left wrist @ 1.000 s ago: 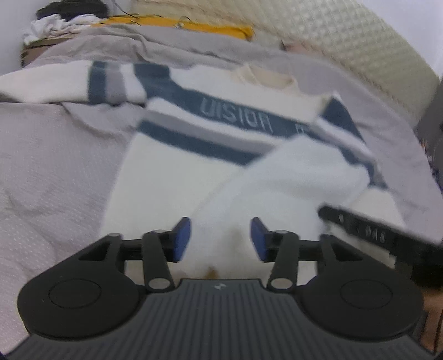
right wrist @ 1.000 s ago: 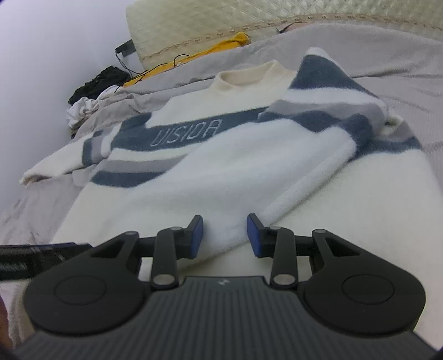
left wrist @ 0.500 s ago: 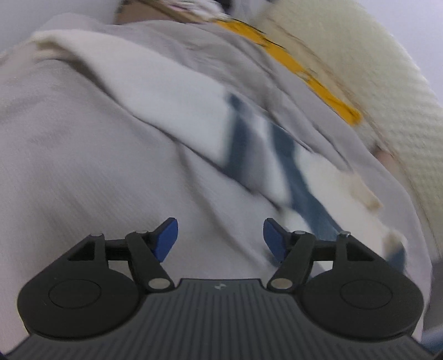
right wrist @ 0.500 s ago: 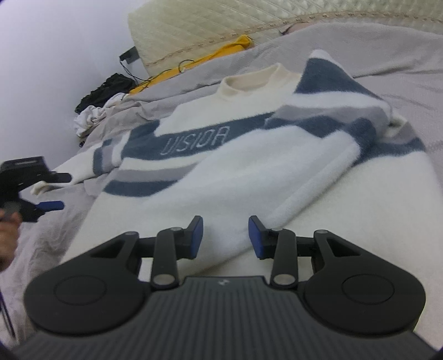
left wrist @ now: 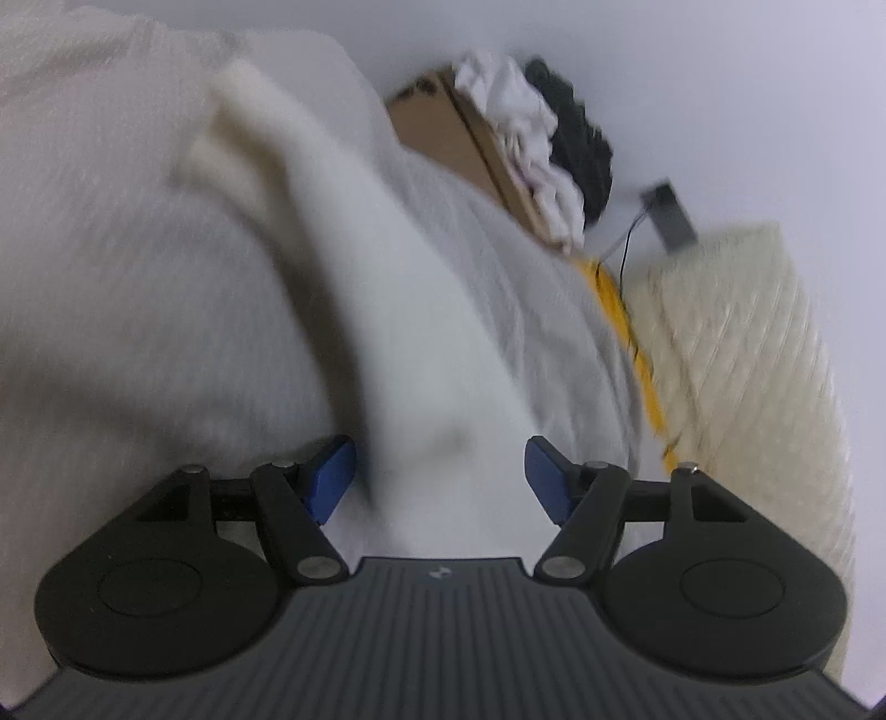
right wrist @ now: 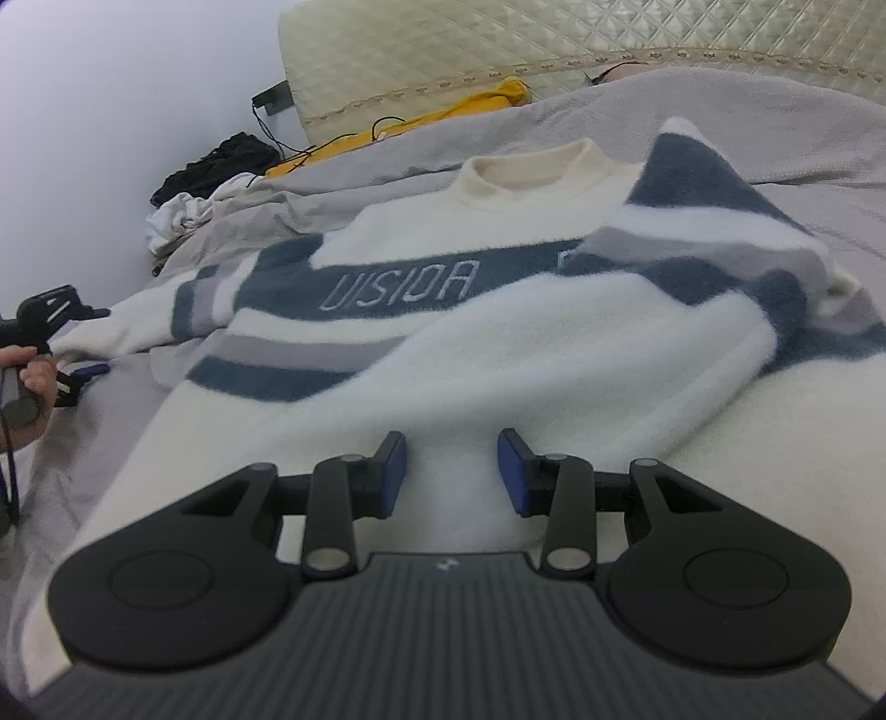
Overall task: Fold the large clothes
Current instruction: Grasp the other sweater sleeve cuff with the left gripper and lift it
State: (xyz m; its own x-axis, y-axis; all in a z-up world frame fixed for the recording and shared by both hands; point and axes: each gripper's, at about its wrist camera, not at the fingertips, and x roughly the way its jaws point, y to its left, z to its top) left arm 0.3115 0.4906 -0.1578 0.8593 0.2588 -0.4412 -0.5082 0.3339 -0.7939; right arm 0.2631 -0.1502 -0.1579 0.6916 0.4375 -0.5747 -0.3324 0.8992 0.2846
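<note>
A cream sweater (right wrist: pixel 498 343) with blue and grey stripes lies flat on the grey bedspread (right wrist: pixel 775 122). One sleeve (right wrist: pixel 692 260) is folded across its chest. My right gripper (right wrist: pixel 451 471) hovers low over the white body, open, with the folded sleeve's end lying between its fingers, not pinched. The other sleeve (left wrist: pixel 387 332) stretches out over the bed, blurred, cuff (left wrist: pixel 238 122) at the far end. My left gripper (left wrist: pixel 437 473) straddles this sleeve with its jaws wide open, pads off the cloth. In the right wrist view a hand (right wrist: pixel 33 382) holds the left gripper (right wrist: pixel 83 343) at that sleeve's end.
A cardboard box (left wrist: pixel 443 138) with white clothes (left wrist: pixel 526 127) and a black item (left wrist: pixel 581 144) stands beside the bed. A yellow cloth (right wrist: pixel 443 113) and a cable lie along the quilted headboard (right wrist: pixel 554 50). A wall socket (right wrist: pixel 271 97) sits to the left.
My left gripper swung left from the sweater's body to the outstretched sleeve, rolled, and its jaws spread wider. The right gripper stayed almost still over the folded sleeve.
</note>
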